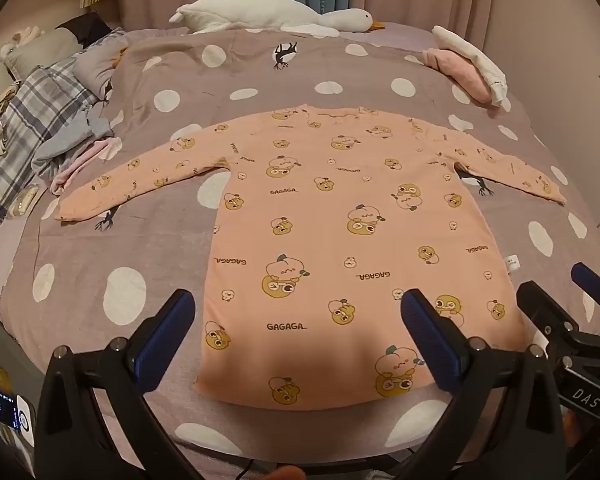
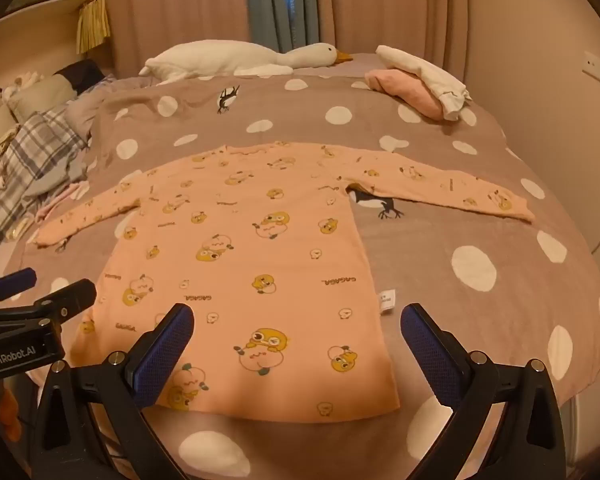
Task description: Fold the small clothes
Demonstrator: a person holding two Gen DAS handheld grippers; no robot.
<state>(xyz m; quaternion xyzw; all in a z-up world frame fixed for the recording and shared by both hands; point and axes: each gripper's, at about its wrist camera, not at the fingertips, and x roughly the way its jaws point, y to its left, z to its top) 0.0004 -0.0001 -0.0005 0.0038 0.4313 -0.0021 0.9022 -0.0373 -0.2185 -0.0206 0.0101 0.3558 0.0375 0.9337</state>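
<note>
Shirt: peach top [image 1: 340,220] flat mid-frame, sleeves spread
Left gripper [image 1: 296,328]: spread wide, empty
Right gripper [image 2: 296,340]: spread wide, empty

Dim warm light; strong fisheye bending, dark vignette corners, mostly sharp.

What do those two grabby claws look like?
Each is black plastic with silver bolts and two fingers padded in bumpy blue rubber. The left gripper carries white "GenRobot.AI" lettering on its side, and the right gripper shows "DAS". No sleeves are visible.
</note>
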